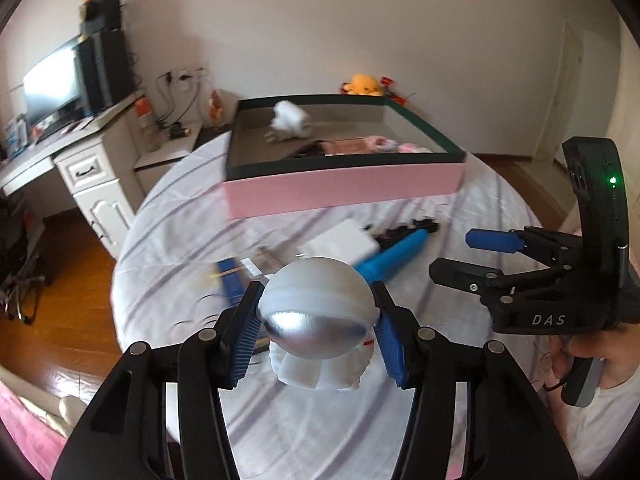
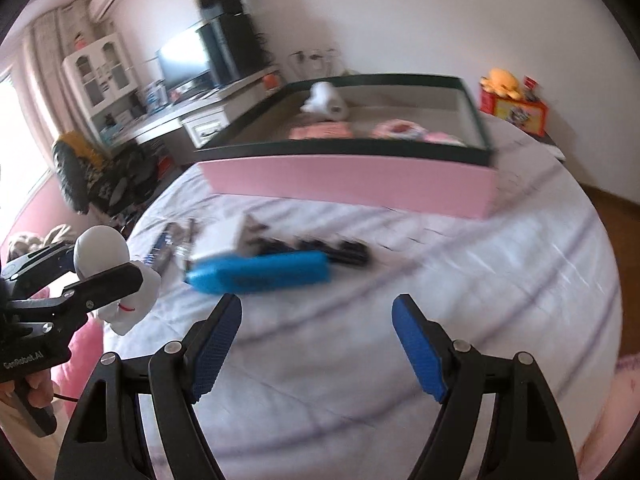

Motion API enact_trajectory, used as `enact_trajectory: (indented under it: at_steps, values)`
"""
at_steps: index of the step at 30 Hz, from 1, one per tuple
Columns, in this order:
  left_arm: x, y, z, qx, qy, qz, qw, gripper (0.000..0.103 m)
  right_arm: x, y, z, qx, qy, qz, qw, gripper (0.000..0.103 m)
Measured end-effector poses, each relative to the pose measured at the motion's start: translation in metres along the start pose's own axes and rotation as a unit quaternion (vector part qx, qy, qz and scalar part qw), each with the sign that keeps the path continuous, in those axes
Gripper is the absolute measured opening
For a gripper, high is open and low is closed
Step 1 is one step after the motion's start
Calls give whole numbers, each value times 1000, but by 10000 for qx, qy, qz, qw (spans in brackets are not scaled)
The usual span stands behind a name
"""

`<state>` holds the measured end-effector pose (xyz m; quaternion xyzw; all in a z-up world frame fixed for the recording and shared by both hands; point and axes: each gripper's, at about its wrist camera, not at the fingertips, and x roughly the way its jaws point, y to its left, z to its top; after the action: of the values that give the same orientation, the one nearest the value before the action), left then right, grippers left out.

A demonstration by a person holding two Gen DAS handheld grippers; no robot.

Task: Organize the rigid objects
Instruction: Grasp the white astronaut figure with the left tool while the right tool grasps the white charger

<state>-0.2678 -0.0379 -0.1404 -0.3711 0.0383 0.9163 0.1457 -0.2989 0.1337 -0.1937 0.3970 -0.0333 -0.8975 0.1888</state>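
My left gripper [image 1: 316,298] is shut on a white astronaut figure [image 1: 316,312] with a silver visor, its blue pads pressing on both sides of the helmet; it hangs above the striped bedsheet [image 1: 304,420]. From the right wrist the same figure [image 2: 102,248] shows at far left in that gripper [image 2: 100,268]. My right gripper [image 2: 318,308] is open with nothing between its fingers, to the right of the figure [image 1: 456,254]. Ahead on the sheet lie a blue handled tool [image 2: 260,270], a black item [image 2: 332,250] and a white block [image 1: 344,240]. Behind stands a pink box [image 2: 348,184].
The box [image 1: 344,188] has a dark green rim and holds a white toy [image 1: 288,120] and pink items. A blue packet [image 1: 230,280] lies left of the figure. A white desk with a monitor [image 1: 48,84] stands left, a yellow plush [image 1: 362,84] behind the box, wooden floor [image 1: 60,320] beside the bed.
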Motion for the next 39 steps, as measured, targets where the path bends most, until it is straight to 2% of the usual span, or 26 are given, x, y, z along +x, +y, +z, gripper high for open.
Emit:
enact_trajectory:
  at_steps: [4, 13, 16, 19, 22, 25, 29, 30, 32, 39]
  values:
    - [-4, 18, -4, -204, -51, 33, 9998, 54, 15, 28, 11, -323, 41, -12, 9995, 79]
    - [5, 39, -3, -393, -43, 18, 9992, 54, 37, 55, 21, -630, 210, -167, 9977, 79]
    - [8, 40, -2, -380, -31, -8, 9993, 54, 38, 61, 24, -759, 196, -305, 9965, 79]
    - [10, 40, -2, -373, -24, -102, 9992, 54, 32, 72, 26, -1057, 7, -693, 9920, 79]
    - [11, 39, -2, -355, -9, -145, 9993, 54, 38, 76, 30, -1103, 104, -531, 9924, 79]
    - [12, 38, -2, -311, -10, -157, 9994, 54, 55, 78, 31, -1161, 313, -593, 9910, 79]
    - [13, 35, -2, -270, -9, -219, 9994, 54, 63, 72, 29, -1083, 361, -534, 9920, 79]
    - [14, 35, -1, -250, -12, -221, 9994, 54, 64, 71, 29, -1118, 352, -541, 9916, 78]
    - [15, 34, 0, -238, -1, -238, 9994, 54, 63, 70, 30, -1187, 320, -534, 9910, 68]
    - [12, 29, 4, -212, -33, -387, 9990, 54, 48, 60, 30, -1001, 156, -324, 9943, 68]
